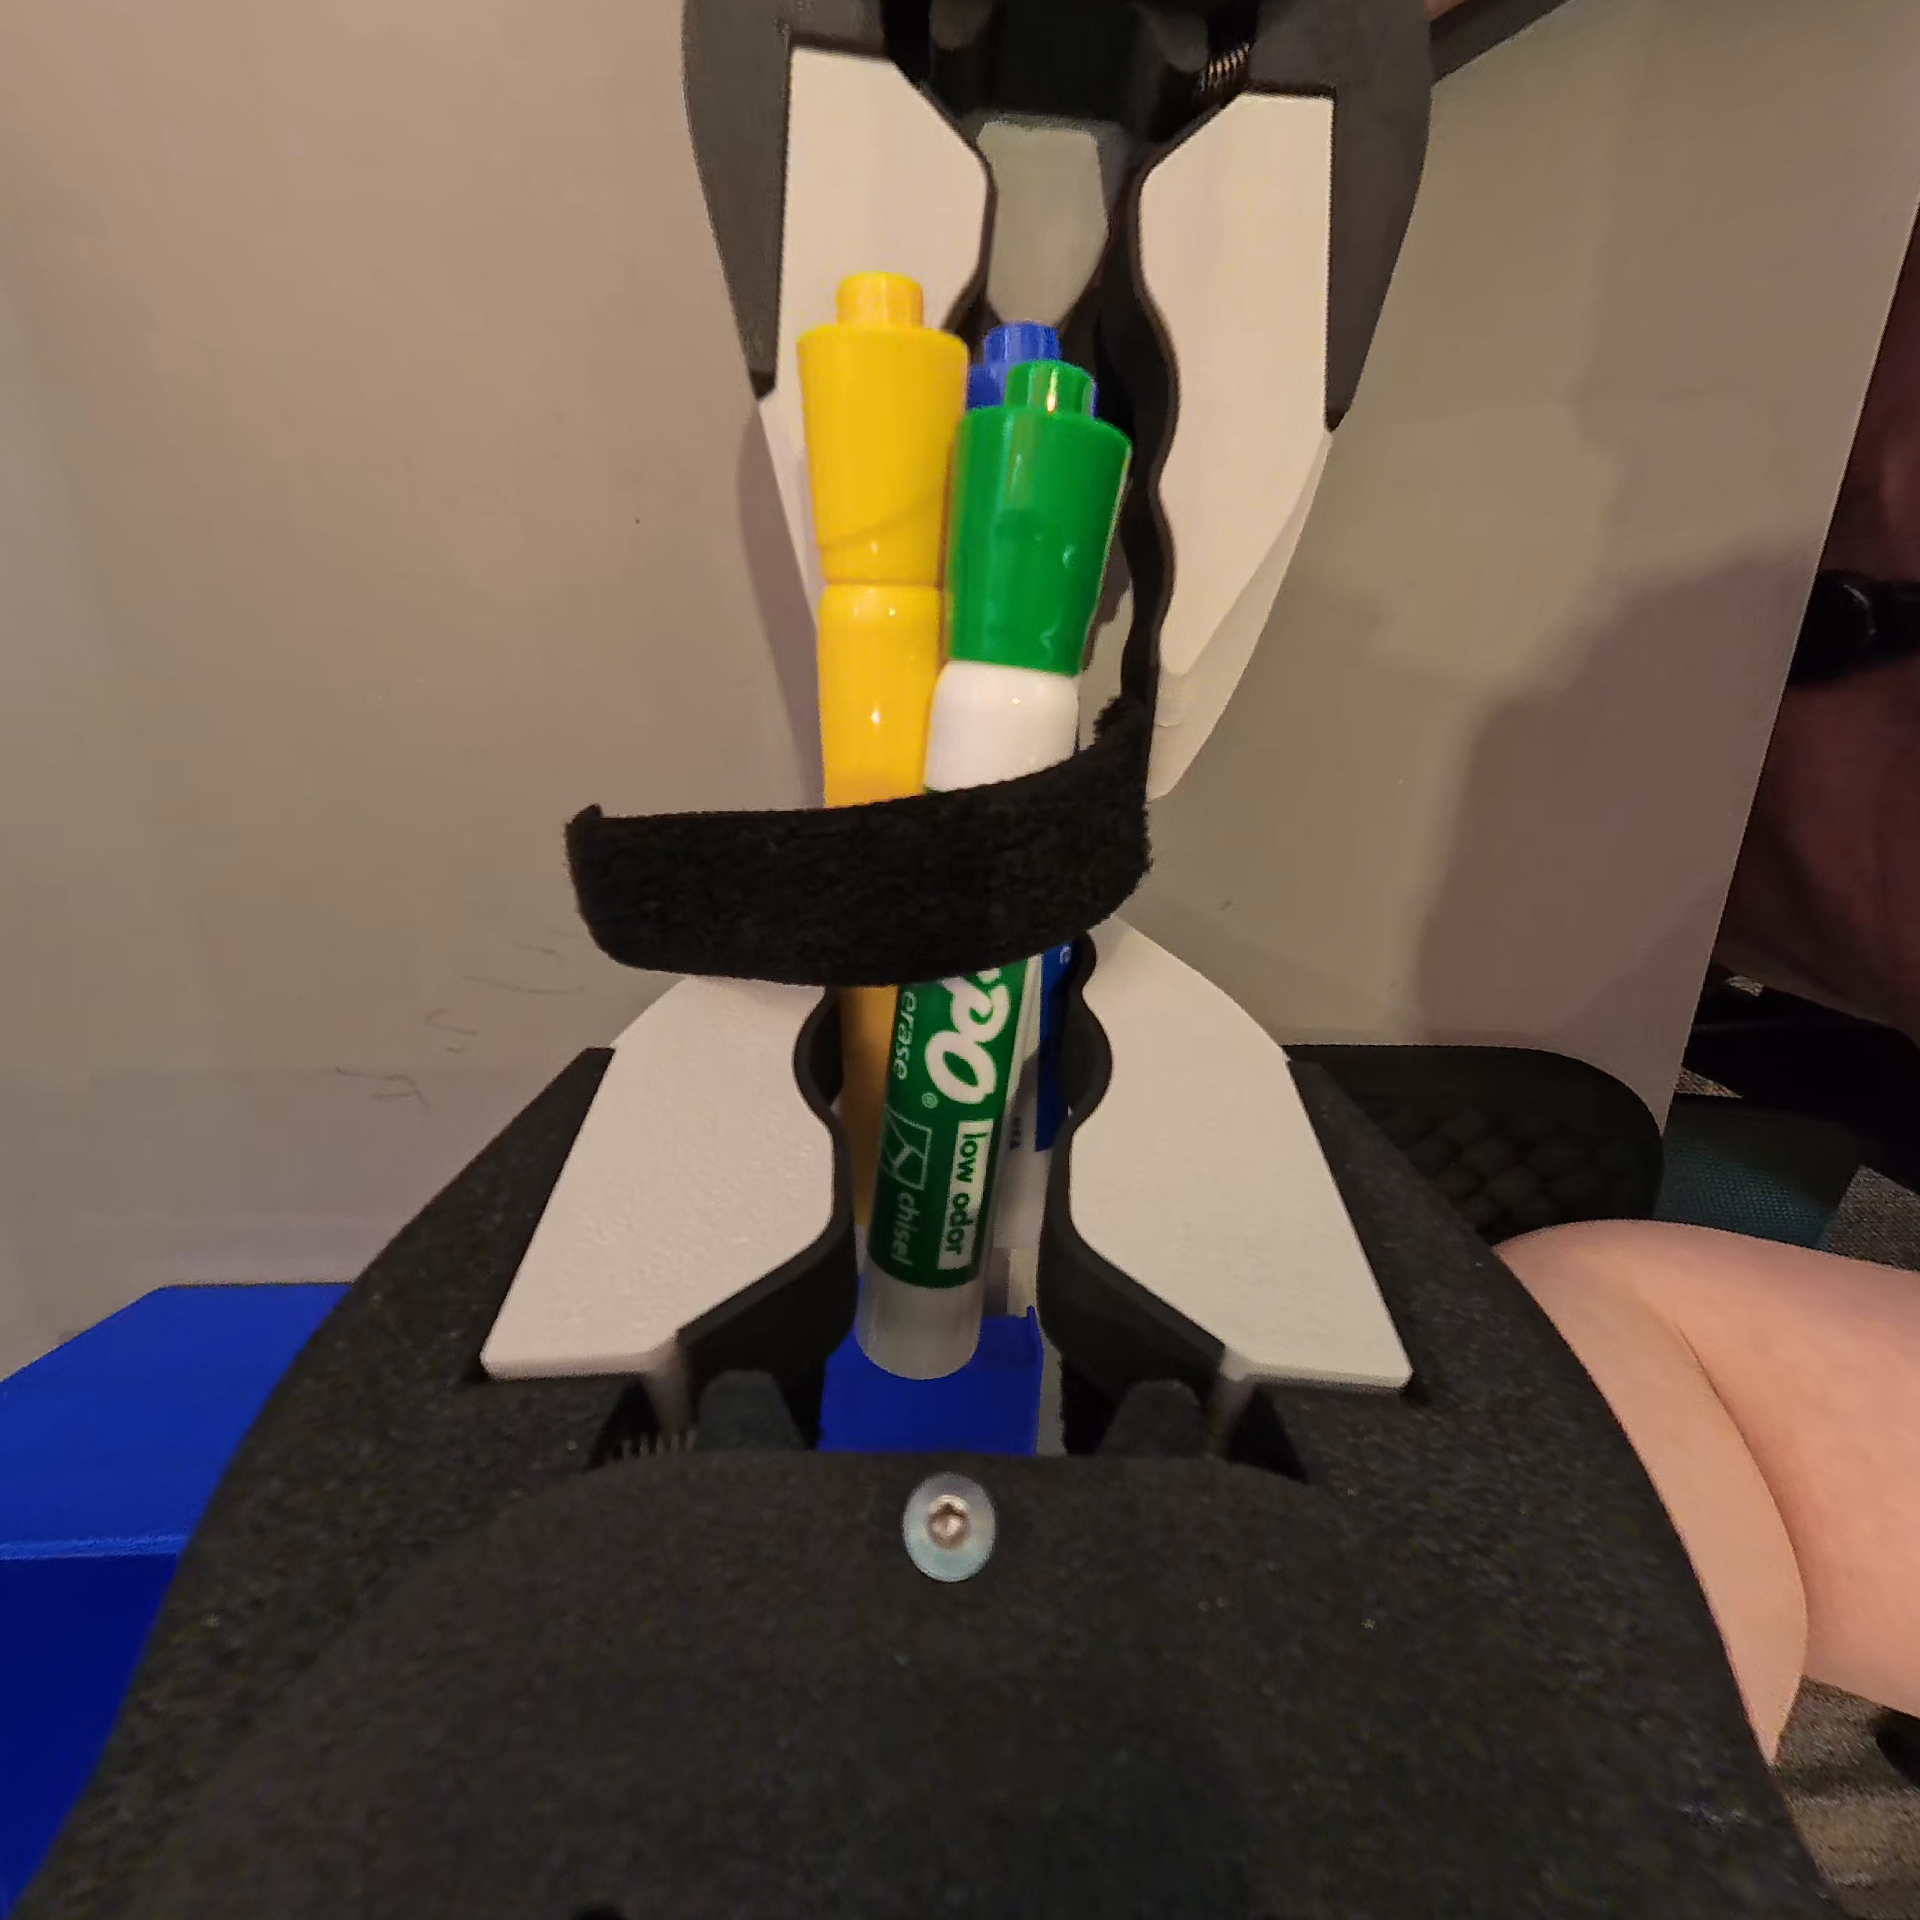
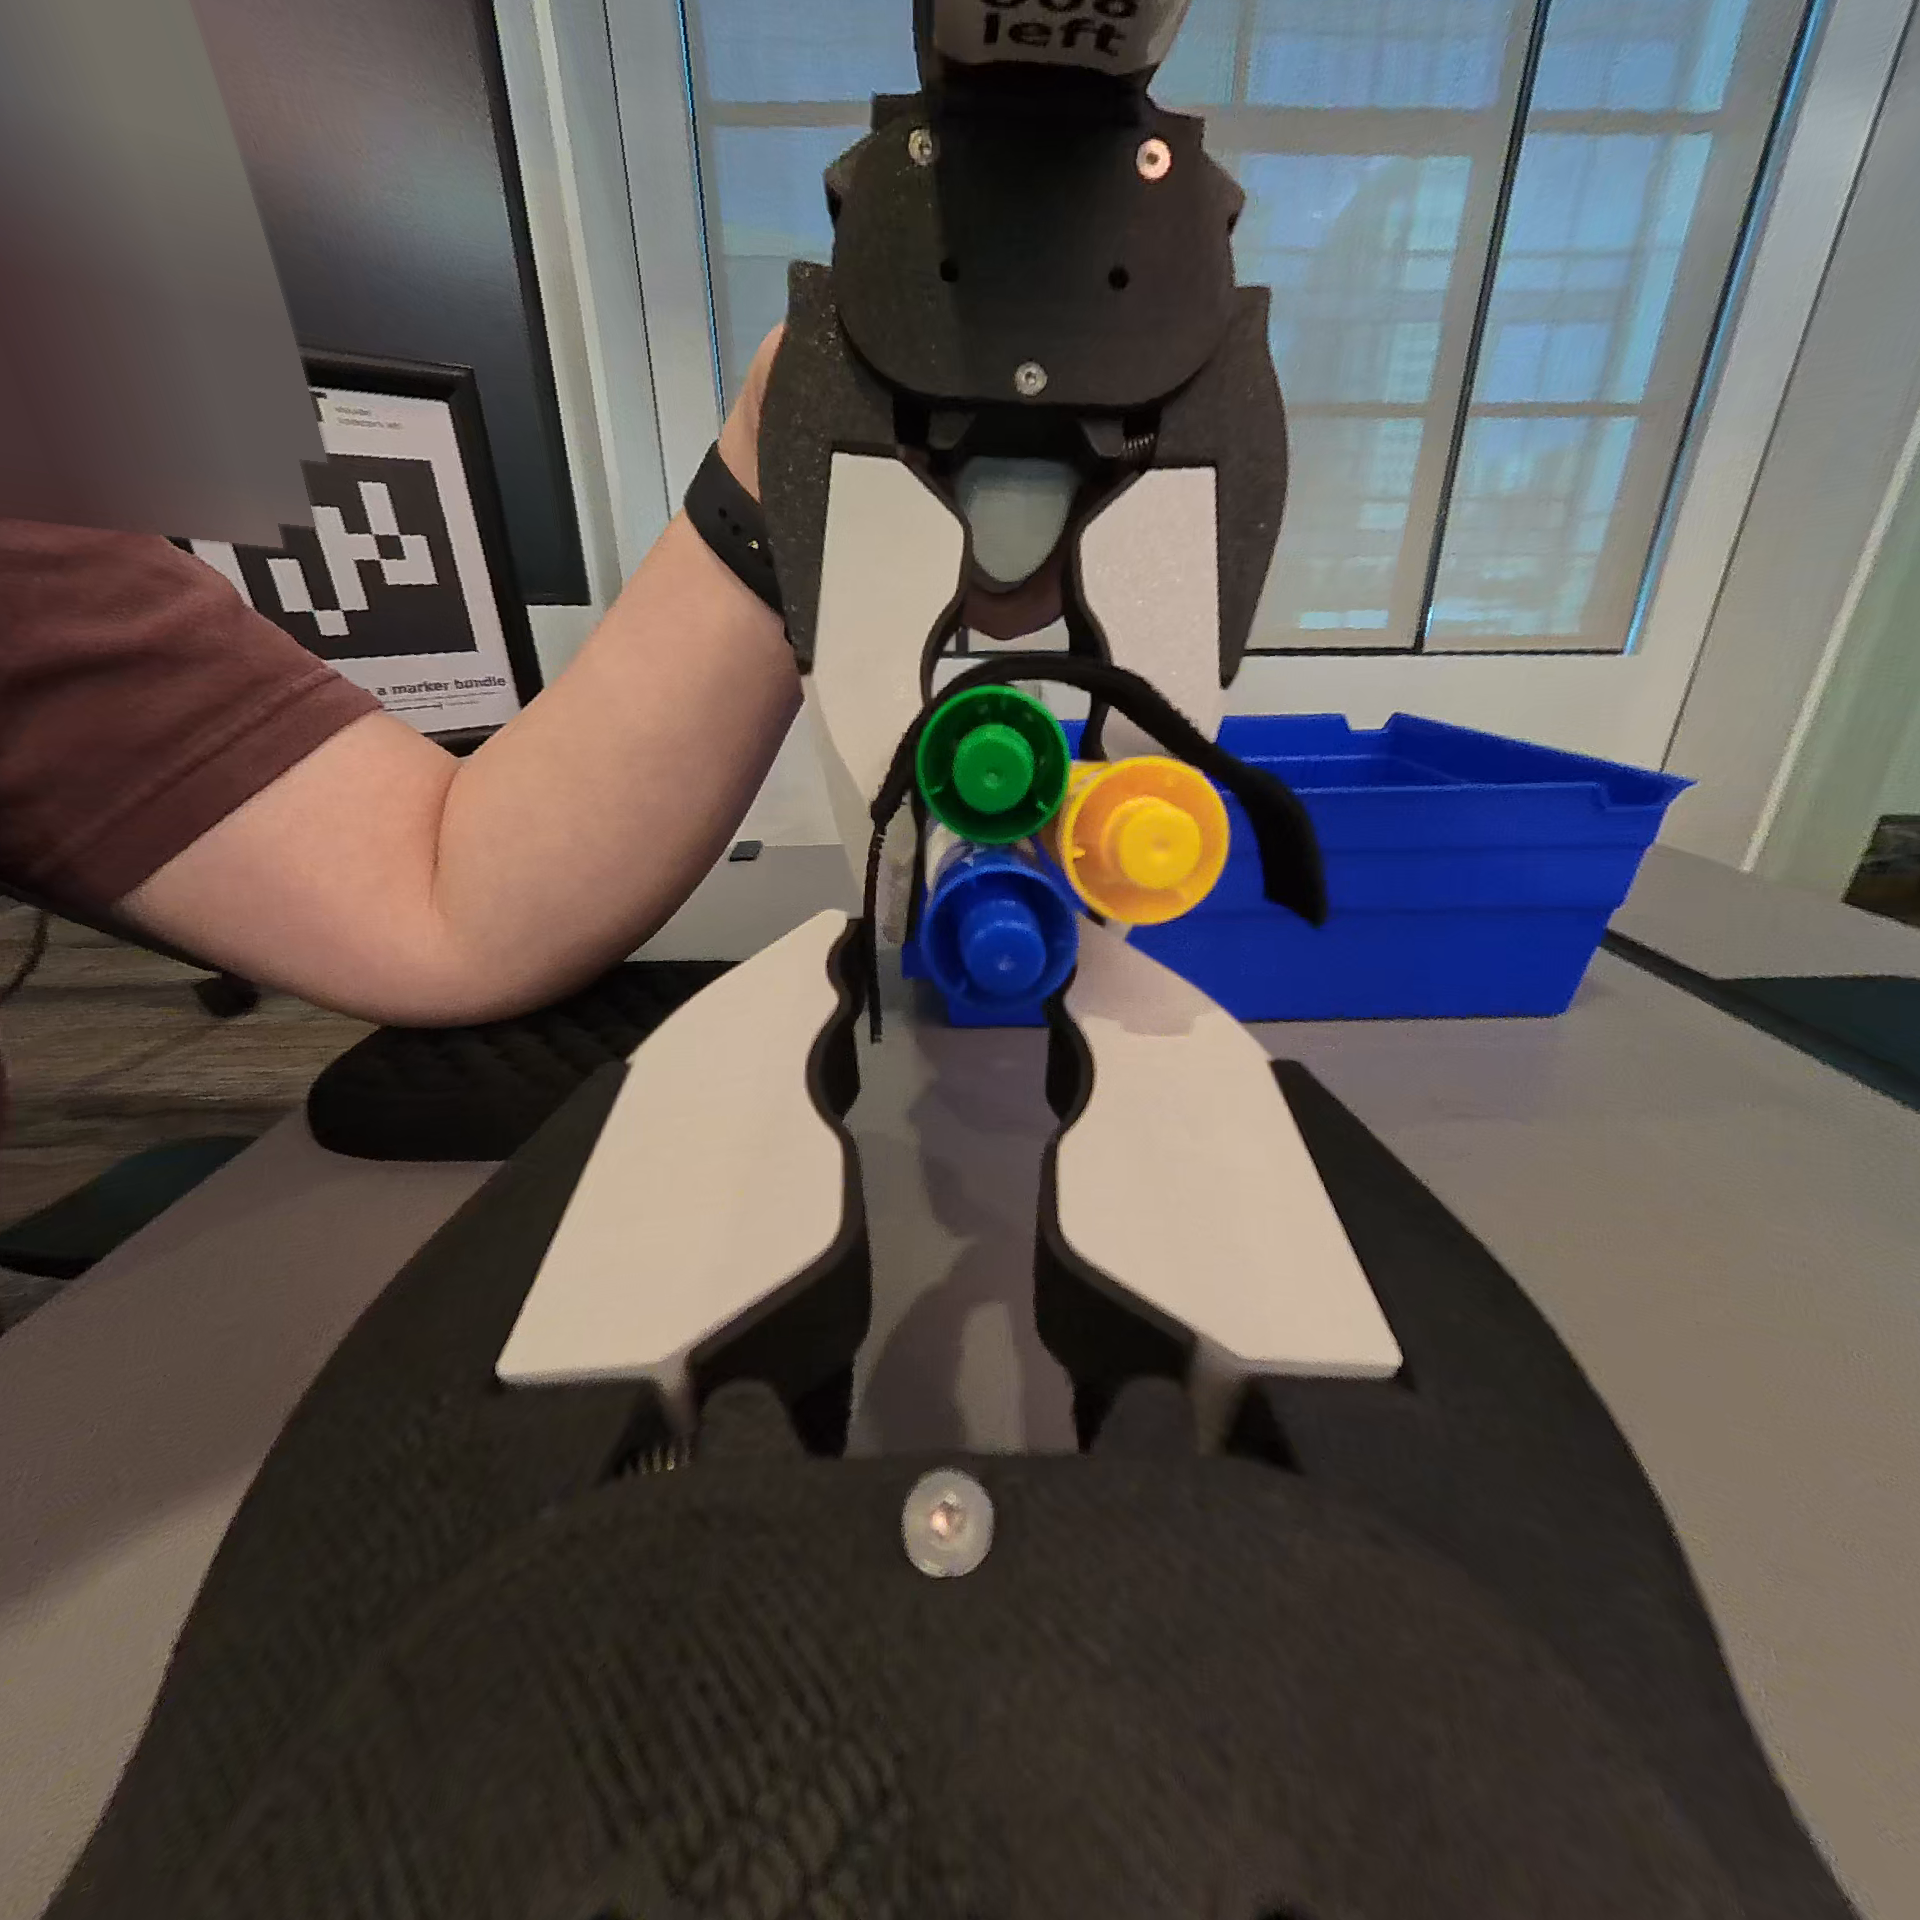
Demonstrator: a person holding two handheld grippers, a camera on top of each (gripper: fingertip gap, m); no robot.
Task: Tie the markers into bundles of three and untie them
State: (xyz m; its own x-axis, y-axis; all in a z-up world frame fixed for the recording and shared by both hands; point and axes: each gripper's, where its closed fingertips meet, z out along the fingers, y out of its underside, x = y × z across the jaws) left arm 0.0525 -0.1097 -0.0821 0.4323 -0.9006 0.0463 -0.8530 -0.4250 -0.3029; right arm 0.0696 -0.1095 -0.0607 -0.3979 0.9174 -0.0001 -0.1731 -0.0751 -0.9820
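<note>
The left gripper (image 1: 951,997) clamped three markers (image 1: 935,1091); the right gripper (image 2: 951,935), jaws apart, touched their loose black strap (image 1: 831,883).

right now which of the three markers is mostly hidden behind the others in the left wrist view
The blue marker: only its cap tip shows, behind the green marker and beside the yellow marker.

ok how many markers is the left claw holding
3, bunched in the left claw: yellow marker on the left, green marker in front, blue marker mostly hidden behind them. None seems hidden.
</note>
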